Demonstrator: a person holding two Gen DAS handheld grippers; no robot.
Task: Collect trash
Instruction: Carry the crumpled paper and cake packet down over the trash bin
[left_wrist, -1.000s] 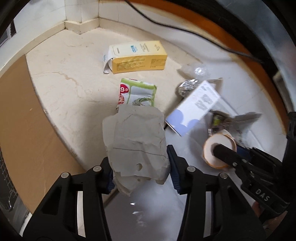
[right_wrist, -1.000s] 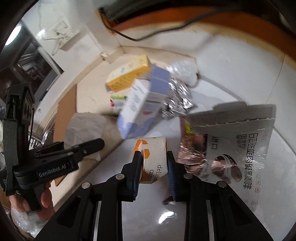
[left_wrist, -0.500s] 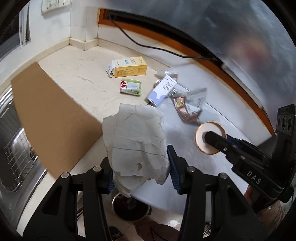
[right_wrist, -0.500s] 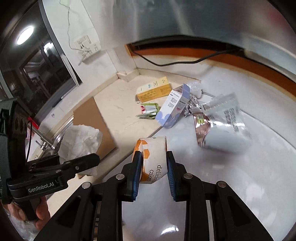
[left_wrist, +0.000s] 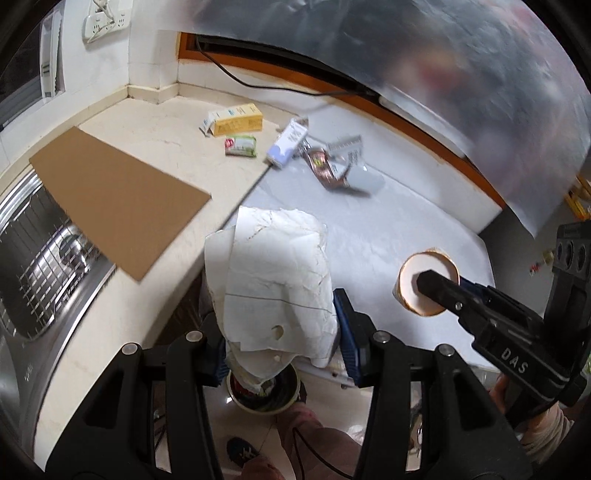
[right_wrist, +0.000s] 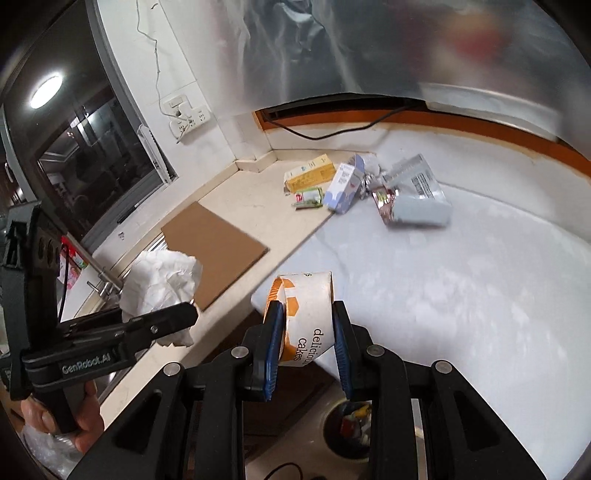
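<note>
My left gripper (left_wrist: 280, 332) is shut on a crumpled white paper (left_wrist: 273, 280), which also shows as a bunched wad (right_wrist: 162, 280) at the left of the right wrist view. My right gripper (right_wrist: 304, 332) is shut on a white and orange paper cup (right_wrist: 306, 317) printed "delicious cakes"; the left wrist view looks into that cup's round mouth (left_wrist: 417, 284). Both grippers hang past the counter's front edge, above the floor. Below them stands a round trash bin (left_wrist: 264, 395) with scraps inside, also seen as a dark bin (right_wrist: 351, 428) under my right gripper.
Far back on the counter lie a yellow box (left_wrist: 236, 120), a green packet (left_wrist: 242, 146), a white and blue carton (left_wrist: 288, 144) and a silver pouch (right_wrist: 417, 195). A cardboard sheet (left_wrist: 114, 195) covers part of a steel sink (left_wrist: 40, 266). A person's shoe (left_wrist: 240, 450) is on the floor.
Both grippers have pulled back and up from the litter with their loads. The counter's front edge, the floor and the trash bin have come into view below them.
</note>
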